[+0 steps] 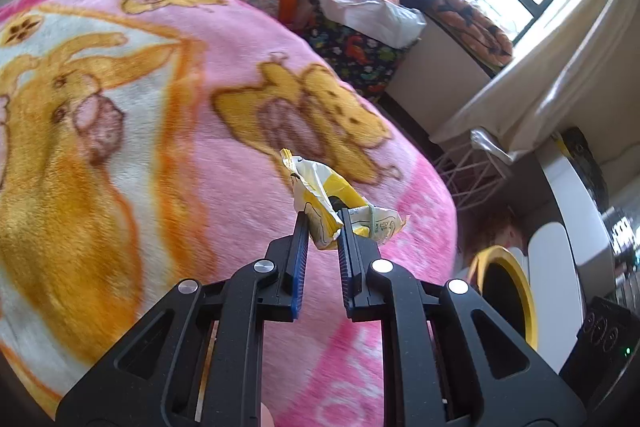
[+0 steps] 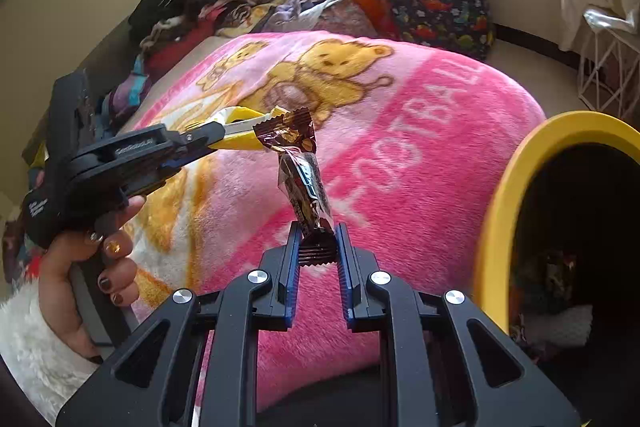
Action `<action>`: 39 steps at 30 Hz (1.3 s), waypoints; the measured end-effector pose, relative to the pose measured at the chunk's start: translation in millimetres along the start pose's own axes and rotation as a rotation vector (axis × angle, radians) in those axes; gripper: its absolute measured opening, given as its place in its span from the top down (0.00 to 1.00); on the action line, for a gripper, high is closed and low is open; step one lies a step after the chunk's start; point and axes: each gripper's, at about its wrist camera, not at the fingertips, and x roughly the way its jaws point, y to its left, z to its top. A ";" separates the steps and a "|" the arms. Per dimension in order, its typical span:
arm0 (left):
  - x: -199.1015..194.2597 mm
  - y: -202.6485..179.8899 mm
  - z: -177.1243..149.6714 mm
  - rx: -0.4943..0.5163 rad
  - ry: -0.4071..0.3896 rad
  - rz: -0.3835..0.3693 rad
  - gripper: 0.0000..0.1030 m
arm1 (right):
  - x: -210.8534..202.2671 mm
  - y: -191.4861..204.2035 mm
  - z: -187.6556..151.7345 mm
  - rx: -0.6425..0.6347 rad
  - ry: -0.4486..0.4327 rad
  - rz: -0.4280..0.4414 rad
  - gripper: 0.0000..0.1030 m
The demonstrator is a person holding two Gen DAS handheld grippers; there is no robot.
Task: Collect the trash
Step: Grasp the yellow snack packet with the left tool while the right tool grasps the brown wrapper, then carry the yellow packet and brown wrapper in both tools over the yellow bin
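The crumpled yellow-and-white plastic wrapper (image 1: pixel 320 203) sits between the tips of the left gripper (image 1: pixel 324 223), whose jaws are clenched on its lower edge. Its long axis runs upward and away from the jaws, with a loose flap spreading to the right. It is held above the pink fleece blanket with yellow bear print (image 1: pixel 160 131) that covers the bed.

The dark brown glossy candy wrapper (image 2: pixel 304 187) is pinched by its crimped lower end between the tips of the right gripper (image 2: pixel 316 239), jaws clenched on it. Its long axis stands nearly upright, leaning slightly left, and its flared top end lies just beside the yellow wrapper in the right wrist view.

Both wrappers hang above the blanket, left of the yellow-rimmed round bin with a dark interior (image 2: pixel 516 179). The left hand (image 2: pixel 92 255), nails painted, wraps the left gripper's handle, which points rightward across the blanket.
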 end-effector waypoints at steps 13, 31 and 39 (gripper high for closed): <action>-7.6 -62.6 -6.8 0.102 0.008 -0.064 0.91 | -50.0 -41.4 1.7 0.100 -0.108 -0.028 0.84; -1.3 -125.1 -26.1 0.212 0.042 -0.125 0.91 | -99.1 -98.6 -19.1 0.226 -0.191 -0.102 0.84; 0.4 -148.5 -38.4 0.264 0.057 -0.146 0.91 | -114.9 -115.5 -23.6 0.275 -0.222 -0.127 0.84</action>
